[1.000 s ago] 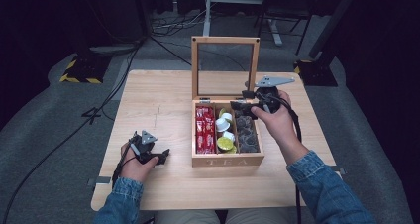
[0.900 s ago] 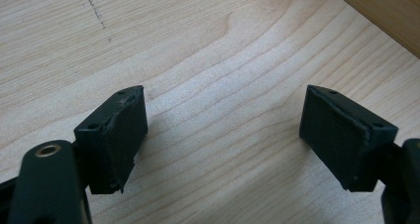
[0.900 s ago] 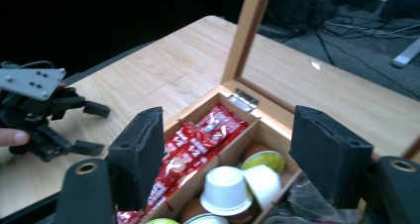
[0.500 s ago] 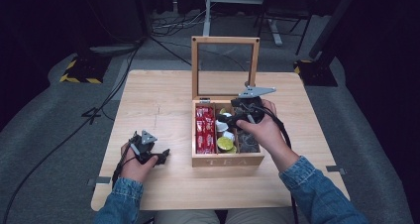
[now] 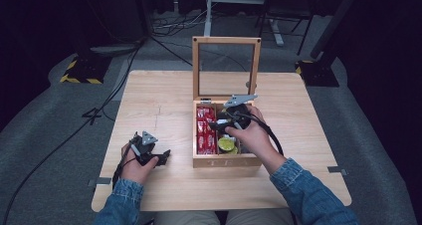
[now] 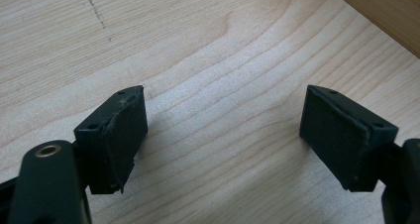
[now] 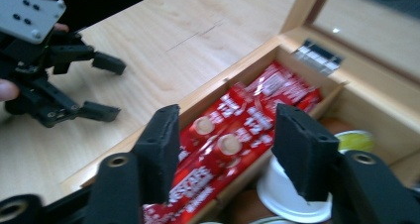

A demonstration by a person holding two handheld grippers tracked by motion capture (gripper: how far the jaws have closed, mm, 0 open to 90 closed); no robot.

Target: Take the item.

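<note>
We see open tabletop (image 5: 159,105) to the left of the wooden box (image 5: 226,160), with room to pass around our left tool (image 5: 164,155), which rests there. The upright glass lid (image 5: 226,68) blocks the box's far side. Inside, red packets (image 7: 237,130) and cups (image 7: 292,194) crowd the compartments under our right tool (image 7: 225,149), and thin dividers (image 7: 233,182) stand between them.

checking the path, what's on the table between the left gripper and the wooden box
Nothing: in the high view, bare table separates the left gripper from the wooden box. The left gripper view shows plain wood between its open jaws too.
</note>
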